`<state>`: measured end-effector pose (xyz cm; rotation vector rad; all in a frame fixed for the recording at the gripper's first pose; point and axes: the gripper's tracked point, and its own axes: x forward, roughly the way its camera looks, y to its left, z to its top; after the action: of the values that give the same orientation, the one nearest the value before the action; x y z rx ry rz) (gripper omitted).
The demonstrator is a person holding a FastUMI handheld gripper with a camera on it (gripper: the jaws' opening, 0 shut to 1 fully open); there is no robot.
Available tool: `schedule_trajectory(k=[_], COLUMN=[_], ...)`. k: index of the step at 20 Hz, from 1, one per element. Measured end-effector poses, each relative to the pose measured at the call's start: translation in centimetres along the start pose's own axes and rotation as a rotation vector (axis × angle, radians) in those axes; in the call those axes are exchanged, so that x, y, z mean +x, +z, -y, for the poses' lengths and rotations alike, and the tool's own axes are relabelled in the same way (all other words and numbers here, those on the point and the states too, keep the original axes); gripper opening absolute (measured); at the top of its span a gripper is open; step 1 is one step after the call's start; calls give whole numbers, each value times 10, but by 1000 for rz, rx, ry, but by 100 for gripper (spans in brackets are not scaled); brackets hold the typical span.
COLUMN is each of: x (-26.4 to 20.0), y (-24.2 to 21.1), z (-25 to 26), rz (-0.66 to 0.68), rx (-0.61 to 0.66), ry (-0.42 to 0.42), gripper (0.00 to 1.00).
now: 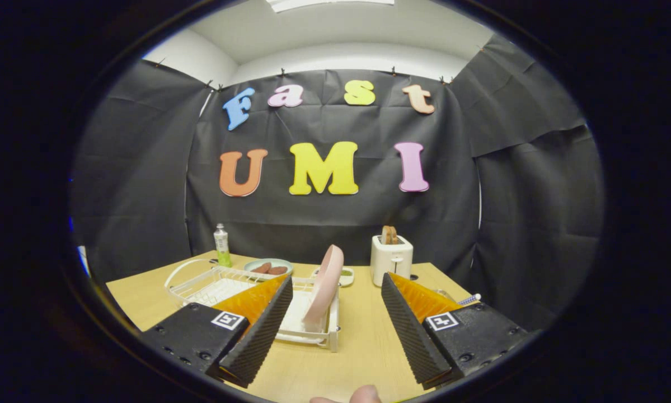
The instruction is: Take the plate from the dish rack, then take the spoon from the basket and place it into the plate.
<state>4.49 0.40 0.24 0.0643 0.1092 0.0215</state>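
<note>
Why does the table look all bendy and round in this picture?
In the gripper view the fisheye lens curves the table edges and wall; the open tool looks huge, the pink plate in the dish rack stays sharp, and ceiling light glares overhead.

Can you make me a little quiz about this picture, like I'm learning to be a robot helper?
1. True or false: the pink plate is lying flat on the table.
2. What stands behind the gripper, near the wall?
A. a white toaster
B. a red kettle
C. a blue bucket
3. Fill in: the gripper's fingers are wide ____ and hold nothing.

Key:
1. False. The plate stands on its edge in the white dish rack, just ahead of the fingers.
2. A. It has something brown sticking out of its top.
3. Open. The plate has not yet been taken.
</note>
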Motion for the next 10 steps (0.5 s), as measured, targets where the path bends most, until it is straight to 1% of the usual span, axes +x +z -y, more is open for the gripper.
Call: schedule_trajectory(k=[2,4,5,10], x=[14,34,41,84], y=[13,22,27,47], z=[0,12,12,-2], rz=[-18,-77,-106,-257], rx=[-2,-64,-87,-98], ry=[32,7,8,90], gripper=[100,100,100,100])
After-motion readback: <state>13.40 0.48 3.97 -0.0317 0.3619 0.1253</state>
